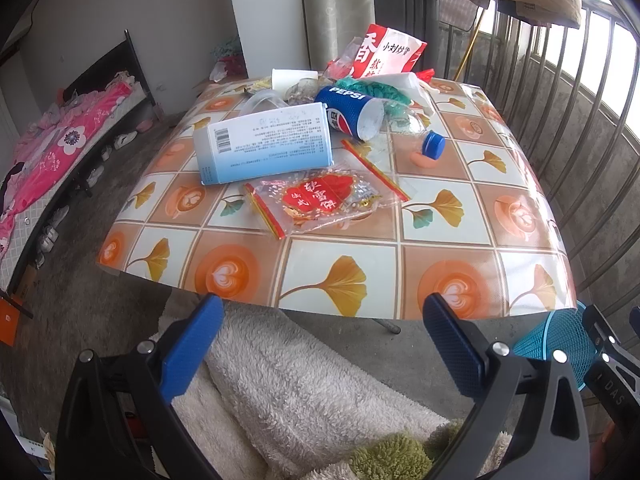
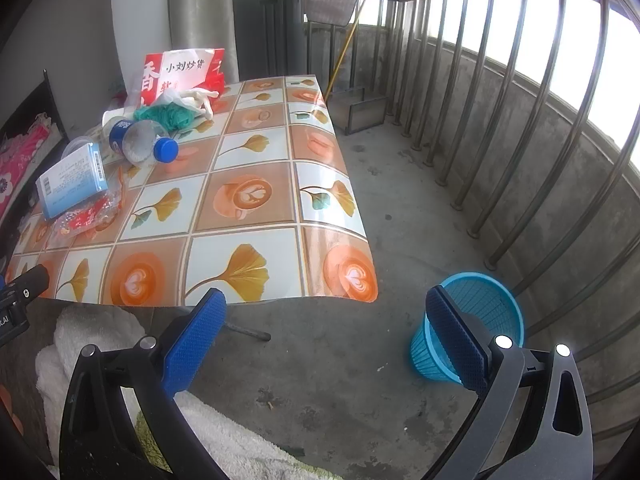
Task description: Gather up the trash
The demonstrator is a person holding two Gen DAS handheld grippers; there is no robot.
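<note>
Trash lies heaped on the far half of a table (image 1: pixel 448 216) covered with a patterned cloth. A pale blue and white box (image 1: pixel 264 144) lies on its side. Behind it a Pepsi bottle (image 1: pixel 352 110) with a blue cap (image 1: pixel 434 145) lies flat. A clear bag with red contents (image 1: pixel 324 200) lies nearest me. A red and white snack bag (image 1: pixel 390 54) stands at the back, by a green net (image 1: pixel 372 90). A blue mesh basket (image 2: pixel 476 320) stands on the floor right of the table. My left gripper (image 1: pixel 324 320) and right gripper (image 2: pixel 326 316) are both open, empty, short of the table's near edge.
A white fleece garment (image 1: pixel 296 384) fills the space below the grippers. A metal railing (image 2: pixel 520 120) curves along the right side over a concrete floor (image 2: pixel 400 208). A bed with pink bedding (image 1: pixel 52 152) stands on the left, shoes beneath it. A curtain (image 1: pixel 336 12) hangs behind the table.
</note>
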